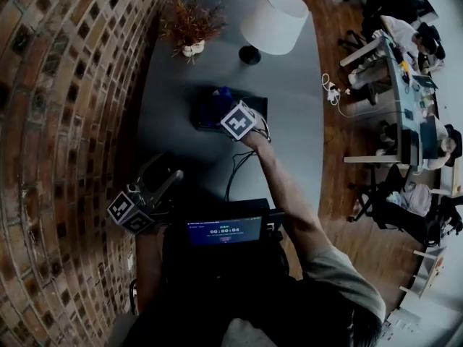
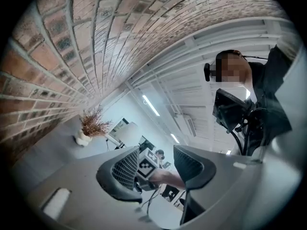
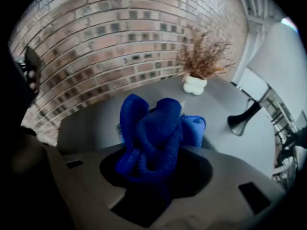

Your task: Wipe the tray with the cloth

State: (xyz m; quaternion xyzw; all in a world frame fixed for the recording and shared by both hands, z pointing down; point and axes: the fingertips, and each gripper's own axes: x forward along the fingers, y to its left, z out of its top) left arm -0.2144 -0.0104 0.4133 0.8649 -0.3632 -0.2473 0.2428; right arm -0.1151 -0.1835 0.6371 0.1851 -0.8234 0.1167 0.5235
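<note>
Right tool (image 3: 156,159) is gripping the blue cloth (image 3: 153,128): in the right gripper view the fabric is bunching up between both jaws and spilling out past their tips. In the head view this tool, with its marker cube, is sitting at the centre of the frame, at the end of the person's outstretched arm (image 1: 289,186). It is pointing down over the dark tray (image 1: 202,118). The cloth is showing as a blue lump above the cube, over the tray's upper part. Whether the fabric is touching the tray's surface cannot be confirmed from any view.

Left tool (image 2: 156,169) is standing empty, its jaws holding a narrow gap with nothing between them. It is hanging at the lower left of the head view, well apart from the tray.

The tray is lying in the middle of the grey counter (image 1: 289,107). A white-shaded lamp (image 1: 273,20) and a dried plant in a white pot (image 1: 191,27) are standing at the top of the frame. A brick wall (image 1: 58,85) is running along the left side.
</note>
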